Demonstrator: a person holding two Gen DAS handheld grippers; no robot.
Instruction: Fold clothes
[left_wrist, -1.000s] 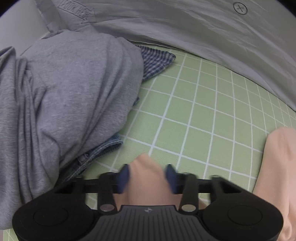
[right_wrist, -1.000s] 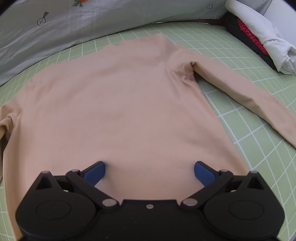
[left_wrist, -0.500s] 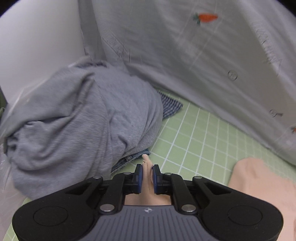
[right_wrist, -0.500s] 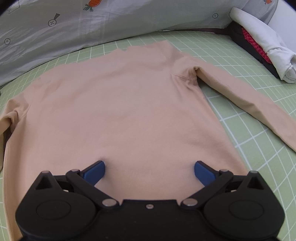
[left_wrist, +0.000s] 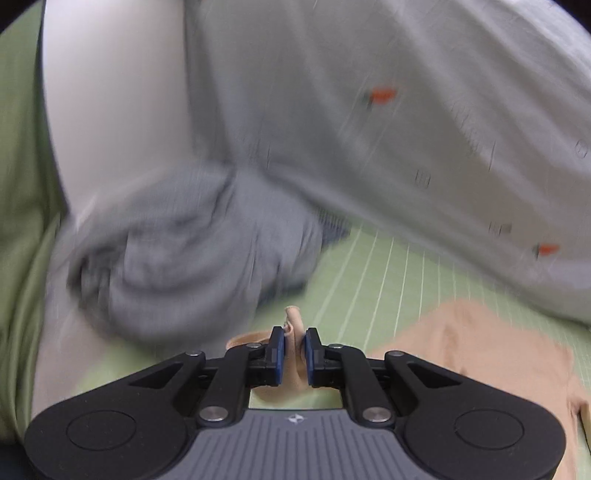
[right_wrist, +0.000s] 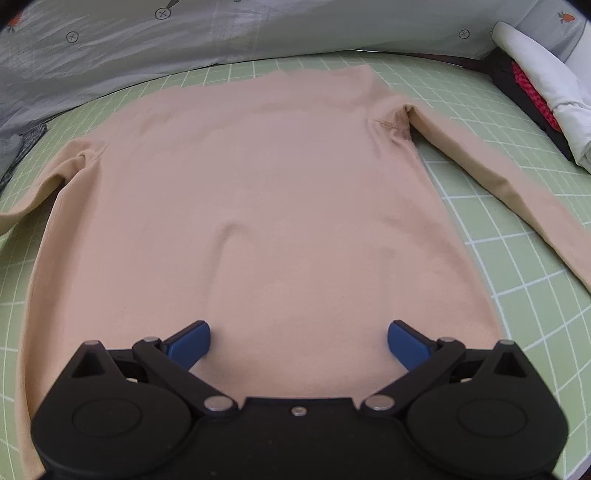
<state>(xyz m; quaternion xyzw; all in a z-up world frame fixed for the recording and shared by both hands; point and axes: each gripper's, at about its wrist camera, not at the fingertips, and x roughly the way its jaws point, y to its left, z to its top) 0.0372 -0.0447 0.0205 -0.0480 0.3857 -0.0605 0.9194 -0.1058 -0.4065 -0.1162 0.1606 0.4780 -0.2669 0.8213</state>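
Observation:
A peach long-sleeved shirt (right_wrist: 266, 206) lies flat on the green grid mat (right_wrist: 517, 280), its neck end far from me and its right sleeve (right_wrist: 495, 173) stretched out to the right. My right gripper (right_wrist: 298, 341) hovers open over the shirt's near hem, blue pads wide apart and holding nothing. In the left wrist view my left gripper (left_wrist: 294, 349) is shut on the end of the shirt's left sleeve (left_wrist: 293, 325), which sticks up between the blue pads. The shirt's body (left_wrist: 476, 339) shows at the lower right there.
A heap of grey clothes (left_wrist: 192, 258) with a checked cloth under it sits left of the left gripper. A grey carrot-print sheet (right_wrist: 221, 33) runs along the mat's far side. Folded white, red and black garments (right_wrist: 532, 81) are stacked at the far right.
My left gripper closed on the sleeve end and has lifted and drawn it back, so the grey heap looks smaller and farther away. The right gripper stayed open and eased back slightly.

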